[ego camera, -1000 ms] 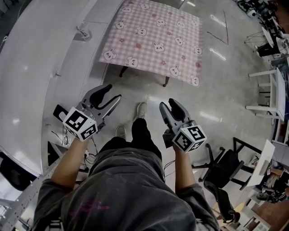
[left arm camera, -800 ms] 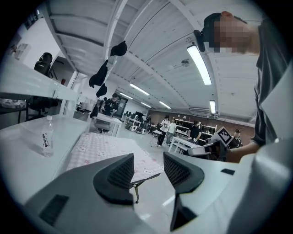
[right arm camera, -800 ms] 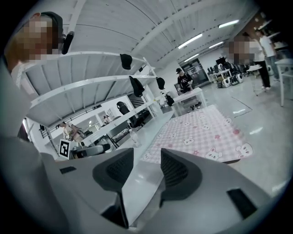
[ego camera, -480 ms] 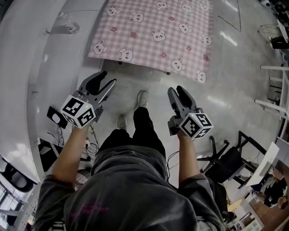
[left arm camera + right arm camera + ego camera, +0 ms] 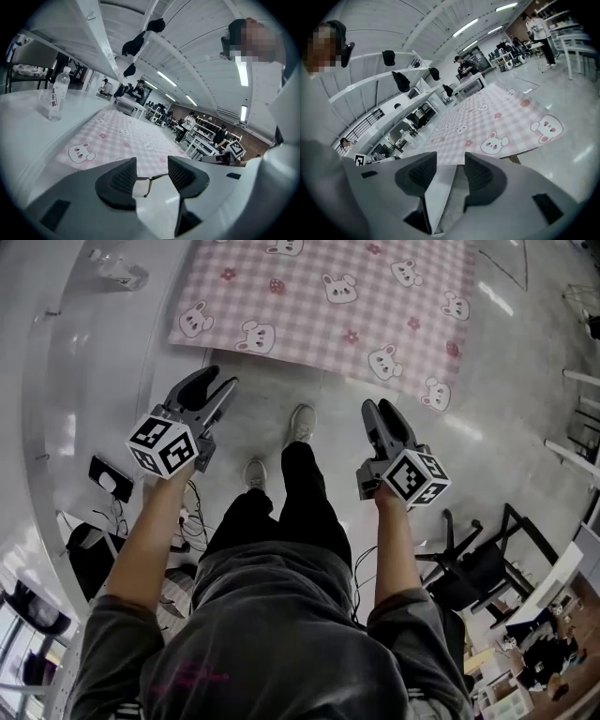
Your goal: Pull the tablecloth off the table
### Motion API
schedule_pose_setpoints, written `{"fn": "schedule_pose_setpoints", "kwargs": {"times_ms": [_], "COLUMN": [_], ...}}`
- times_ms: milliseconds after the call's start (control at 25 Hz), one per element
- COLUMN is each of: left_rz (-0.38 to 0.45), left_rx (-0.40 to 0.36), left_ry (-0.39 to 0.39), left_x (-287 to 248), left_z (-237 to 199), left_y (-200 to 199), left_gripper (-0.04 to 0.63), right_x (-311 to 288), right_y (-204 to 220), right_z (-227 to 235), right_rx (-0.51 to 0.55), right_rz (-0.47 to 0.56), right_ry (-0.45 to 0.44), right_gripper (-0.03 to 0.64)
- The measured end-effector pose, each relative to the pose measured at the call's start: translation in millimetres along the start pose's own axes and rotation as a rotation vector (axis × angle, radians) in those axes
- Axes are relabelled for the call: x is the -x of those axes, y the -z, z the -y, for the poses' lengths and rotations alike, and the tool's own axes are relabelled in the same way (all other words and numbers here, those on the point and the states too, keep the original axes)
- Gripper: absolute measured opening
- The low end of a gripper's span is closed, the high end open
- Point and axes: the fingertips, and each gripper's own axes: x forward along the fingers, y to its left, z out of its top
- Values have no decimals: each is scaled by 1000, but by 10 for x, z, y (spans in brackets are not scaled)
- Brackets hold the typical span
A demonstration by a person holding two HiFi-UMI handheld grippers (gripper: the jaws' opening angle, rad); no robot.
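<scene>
Head view, tablecloth: the pink checked tablecloth with white rabbit prints [image 5: 328, 296] lies spread flat ahead of you, with its near edge beyond your white shoes [image 5: 302, 423].
Head view, left gripper: your left gripper [image 5: 211, 385] is held in the air just short of the cloth's near left corner, not touching it.
Head view, right gripper: your right gripper [image 5: 380, 411] hangs below the near edge, toward the right corner, also clear of the cloth.
Head view, surroundings: a clear plastic water bottle [image 5: 117, 268] sits on the long white counter [image 5: 75, 381] to the left of the cloth.
Left gripper view, jaws: a moderate gap with nothing in it. Through the gap you see a thin table leg [image 5: 147, 185] and glossy floor.
Left gripper view, tablecloth: it stretches ahead and to the left, a rabbit print at the near corner. The bottle stands upright on the counter beside it.
Right gripper view, jaws: parted about as far as the left pair and empty, with only floor behind.
Right gripper view, tablecloth: it fills the middle ahead, its near edge just above the jaw tips.
</scene>
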Motion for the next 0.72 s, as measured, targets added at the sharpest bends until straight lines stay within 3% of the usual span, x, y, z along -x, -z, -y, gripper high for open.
{"fn": "schedule_pose_setpoints", "kwargs": {"times_ms": [440, 720], "left_rz": [-67, -60], "left_rx": [145, 244], "left_ry": [-71, -87], "left_x": [-455, -700], "left_z": [-555, -790], "left_y": [574, 756], "left_gripper": [215, 222], "right_x": [-314, -414], "right_y": [293, 372], "right_z": [623, 896], "right_rx": [-50, -77], "right_rz": [-59, -62], "right_ry": [37, 43], "right_gripper": [168, 167]}}
